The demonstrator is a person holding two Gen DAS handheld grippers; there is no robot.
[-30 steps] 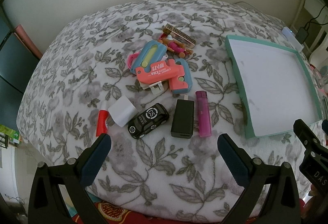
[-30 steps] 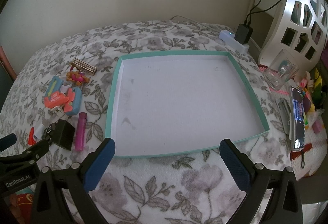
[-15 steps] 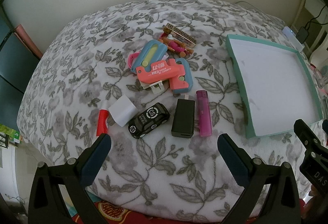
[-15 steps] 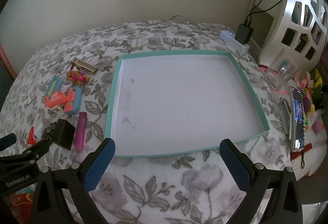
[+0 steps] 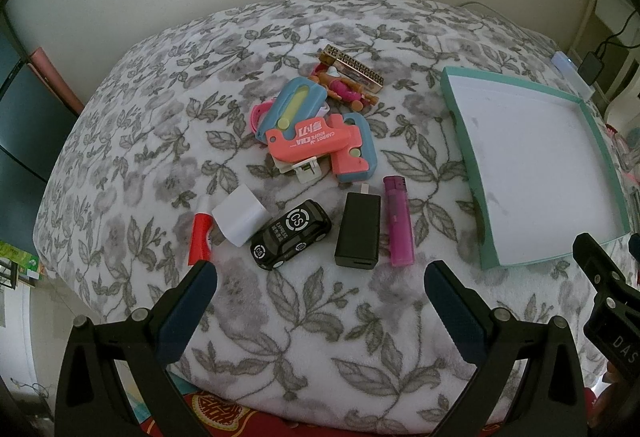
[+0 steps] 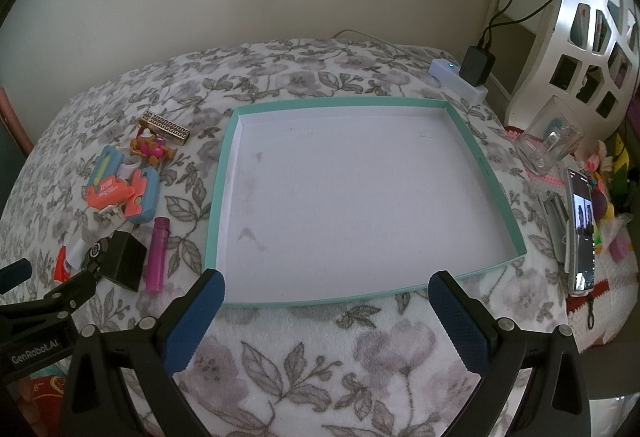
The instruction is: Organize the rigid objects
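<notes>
On a floral blanket lies a cluster of small objects: a black toy car (image 5: 291,234), a black charger block (image 5: 358,225), a purple lighter (image 5: 397,221), a white cube (image 5: 240,215), a red tube (image 5: 200,237), pink and blue toy knives (image 5: 320,135), a small figure (image 5: 346,91) and a gold patterned bar (image 5: 352,67). A shallow teal-rimmed tray (image 6: 218,197) with a white floor holds nothing. My left gripper (image 5: 320,287) hangs open just short of the car and charger. Wide open too, my right gripper (image 6: 326,297) hovers at the tray's near rim.
Past the tray's far corner sit a white power strip (image 6: 458,77) and a black plug (image 6: 476,63). To the right are a clear glass (image 6: 550,149), a phone (image 6: 580,229) and a white cut-out panel (image 6: 588,17). The bed edge drops off on the left.
</notes>
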